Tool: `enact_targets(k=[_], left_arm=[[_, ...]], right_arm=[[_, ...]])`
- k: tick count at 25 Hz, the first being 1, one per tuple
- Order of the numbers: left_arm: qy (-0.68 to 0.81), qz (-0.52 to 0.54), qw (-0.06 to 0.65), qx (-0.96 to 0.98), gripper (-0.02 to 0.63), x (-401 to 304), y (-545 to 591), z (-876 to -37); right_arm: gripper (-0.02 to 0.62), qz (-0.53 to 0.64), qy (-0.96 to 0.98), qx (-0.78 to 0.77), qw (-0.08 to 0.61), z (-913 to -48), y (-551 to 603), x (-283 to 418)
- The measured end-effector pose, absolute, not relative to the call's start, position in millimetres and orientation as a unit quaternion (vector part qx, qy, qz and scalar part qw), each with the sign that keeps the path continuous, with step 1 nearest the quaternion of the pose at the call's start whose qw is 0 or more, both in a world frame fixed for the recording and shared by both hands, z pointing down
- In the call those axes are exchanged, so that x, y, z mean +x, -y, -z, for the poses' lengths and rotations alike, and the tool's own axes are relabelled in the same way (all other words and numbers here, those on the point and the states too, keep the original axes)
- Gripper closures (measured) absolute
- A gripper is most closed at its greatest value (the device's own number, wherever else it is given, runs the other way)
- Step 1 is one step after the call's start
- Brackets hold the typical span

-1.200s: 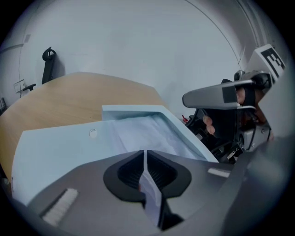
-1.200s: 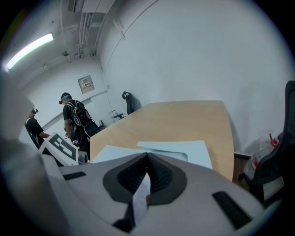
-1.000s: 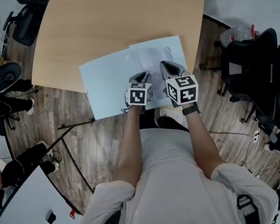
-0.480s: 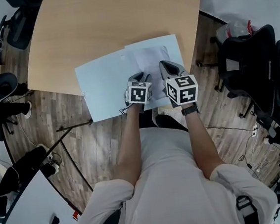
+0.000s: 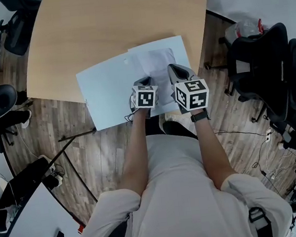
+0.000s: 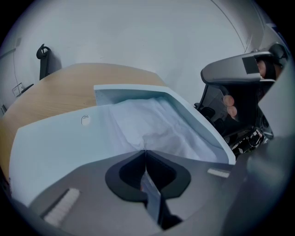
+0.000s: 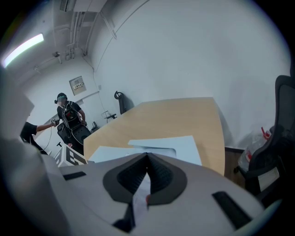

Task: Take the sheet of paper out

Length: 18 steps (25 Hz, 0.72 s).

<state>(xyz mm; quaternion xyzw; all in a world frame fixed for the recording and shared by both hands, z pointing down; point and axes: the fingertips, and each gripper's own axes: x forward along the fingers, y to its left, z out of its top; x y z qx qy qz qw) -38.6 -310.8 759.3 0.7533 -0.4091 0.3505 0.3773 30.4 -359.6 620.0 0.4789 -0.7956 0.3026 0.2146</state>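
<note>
Head view looks steeply down on a pale wooden counter (image 5: 102, 36) with a light blue folder (image 5: 103, 91) lying open on it, its near edge hanging past the counter's edge over the plank floor. Far left of the folder, a black office chair (image 5: 1, 99) stands on the floor.

Over the folder's near edge, left of its middle, the left tool (image 5: 144, 82) points down into the opening. Its jaws have just been closing. In the left gripper view they stand together, with the near edge of the white sheet of paper (image 6: 156, 124) pinched between them. The sheet puckers into creases where the tips meet it. Most of the sheet lies inside the folder, under the cover, which is lifted along the folder's right side.

Just right of the left tool, also over the folder's near edge, is the right tool (image 5: 176, 71). In the right gripper view its jaws are together on a thin pale strip, which appears to be the edge of the folder's raised cover.

Well right of the folder, two black office chairs (image 5: 260, 61) stand on the floor. In the right gripper view, a person (image 7: 69, 115) stands far beyond the folder, past the counter's far left end.
</note>
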Motion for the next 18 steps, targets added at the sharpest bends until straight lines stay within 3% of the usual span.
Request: enact_targets(k=[18], left_arm=[[0.462,-0.331,0.368,0.736,0.594,-87.0,315.5,-739.5]], right_arm=[[0.584,-0.295,0.813,0.459,0.201,-608.4,355.4,11.5]])
